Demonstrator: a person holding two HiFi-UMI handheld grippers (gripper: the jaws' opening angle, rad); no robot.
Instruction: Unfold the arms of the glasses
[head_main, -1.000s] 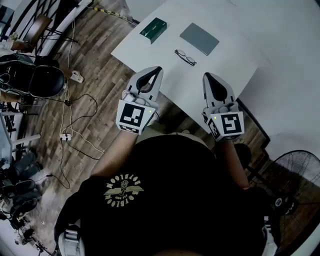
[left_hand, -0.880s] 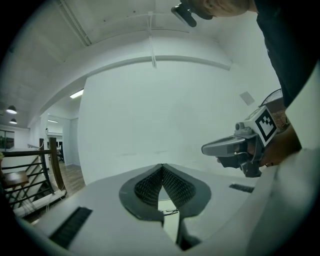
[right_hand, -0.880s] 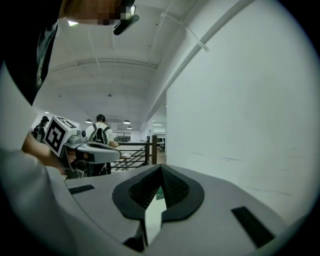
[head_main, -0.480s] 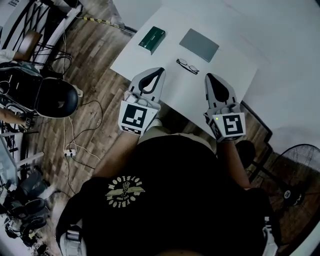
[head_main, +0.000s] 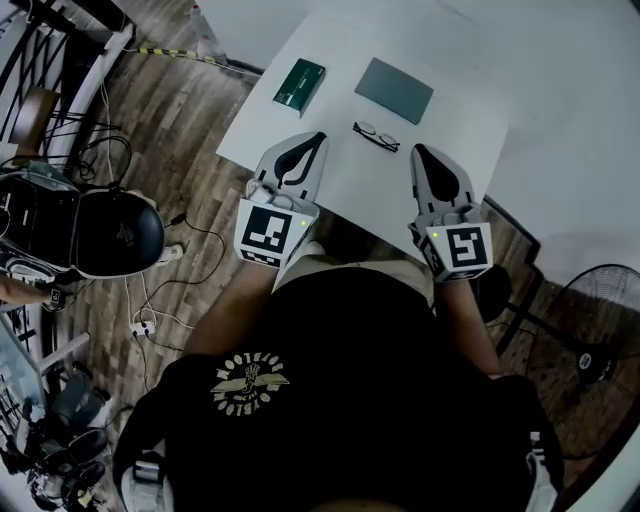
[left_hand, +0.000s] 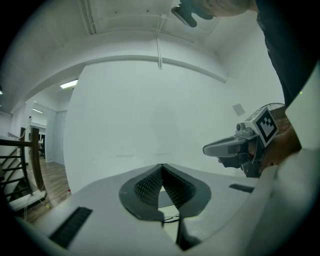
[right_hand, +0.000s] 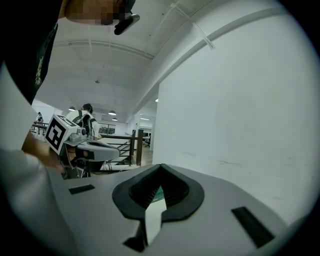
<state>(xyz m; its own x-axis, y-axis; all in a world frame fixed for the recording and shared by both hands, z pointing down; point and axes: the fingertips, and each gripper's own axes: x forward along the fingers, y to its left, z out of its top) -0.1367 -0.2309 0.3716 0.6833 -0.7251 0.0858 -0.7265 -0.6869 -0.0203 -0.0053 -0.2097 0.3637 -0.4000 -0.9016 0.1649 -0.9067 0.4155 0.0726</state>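
Note:
The folded glasses (head_main: 376, 135) lie on the white table (head_main: 450, 130), between a green case (head_main: 300, 82) and a grey flat pad (head_main: 395, 90). My left gripper (head_main: 318, 138) hovers over the table's near edge, left of the glasses, shut and empty. On the other side my right gripper (head_main: 420, 151) is just right of the glasses, also shut and holding nothing. In the left gripper view the closed jaws (left_hand: 162, 165) point level, the glasses (left_hand: 171, 218) show small through the gap below, and the right gripper (left_hand: 232, 148) is alongside. The right gripper view has its jaws (right_hand: 161, 166) closed.
A fan (head_main: 600, 330) stands on the wooden floor at the right. A dark round chair (head_main: 115, 230) and cables (head_main: 150, 320) lie at the left. A railing (right_hand: 125, 145) and a person (right_hand: 87, 117) show far off in the right gripper view.
The table and the glasses have come closer to both grippers in the head view. Both grippers stayed shut and moved forward over the table's near edge.

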